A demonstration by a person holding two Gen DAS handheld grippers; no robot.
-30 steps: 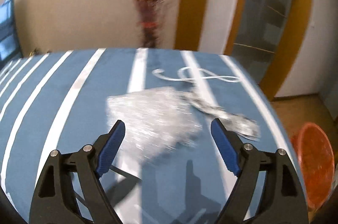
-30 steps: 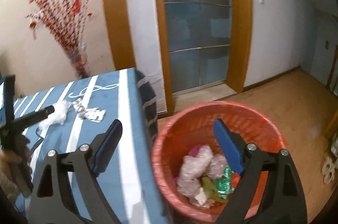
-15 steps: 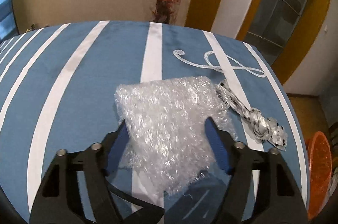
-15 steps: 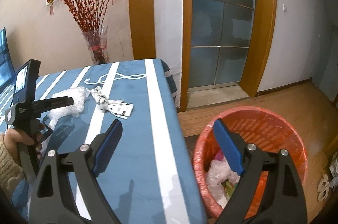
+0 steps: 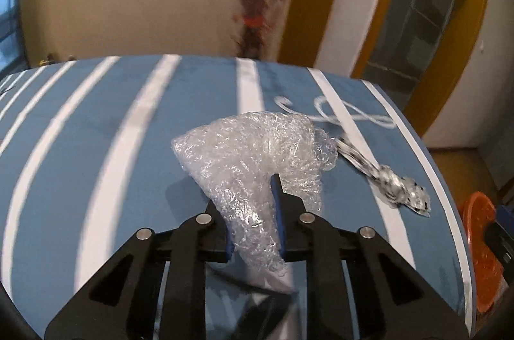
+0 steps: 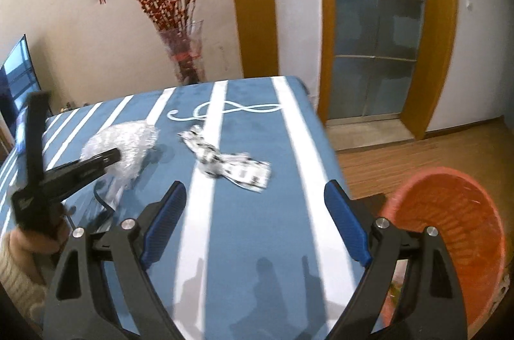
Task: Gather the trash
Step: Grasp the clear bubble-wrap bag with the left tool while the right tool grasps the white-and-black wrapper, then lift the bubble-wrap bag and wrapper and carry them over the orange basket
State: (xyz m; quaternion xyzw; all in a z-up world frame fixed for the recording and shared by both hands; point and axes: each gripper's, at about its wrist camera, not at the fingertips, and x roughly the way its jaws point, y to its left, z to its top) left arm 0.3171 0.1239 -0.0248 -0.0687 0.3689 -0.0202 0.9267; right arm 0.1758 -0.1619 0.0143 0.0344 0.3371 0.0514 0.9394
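A crumpled sheet of clear bubble wrap (image 5: 257, 153) lies on the blue striped table (image 5: 96, 153). My left gripper (image 5: 253, 211) is shut on the near part of the bubble wrap; both show in the right wrist view, the wrap (image 6: 125, 144) held by the left gripper (image 6: 109, 158). A twisted white wrapper with black spots (image 5: 395, 189) lies to the right of the wrap, also in the right wrist view (image 6: 231, 166). My right gripper (image 6: 253, 214) is open and empty above the table's near right part. An orange trash basket (image 6: 449, 231) stands on the floor right of the table.
A glass vase with red branches (image 6: 183, 51) stands behind the table's far edge. The table's right edge drops to a wooden floor (image 6: 417, 153). A screen (image 6: 19, 73) is at the far left. The basket's rim also shows in the left wrist view (image 5: 482, 250).
My left gripper has closed on the bubble wrap, which now bunches up between the fingers. My right gripper has swung left from the basket toward the table and the spotted wrapper.
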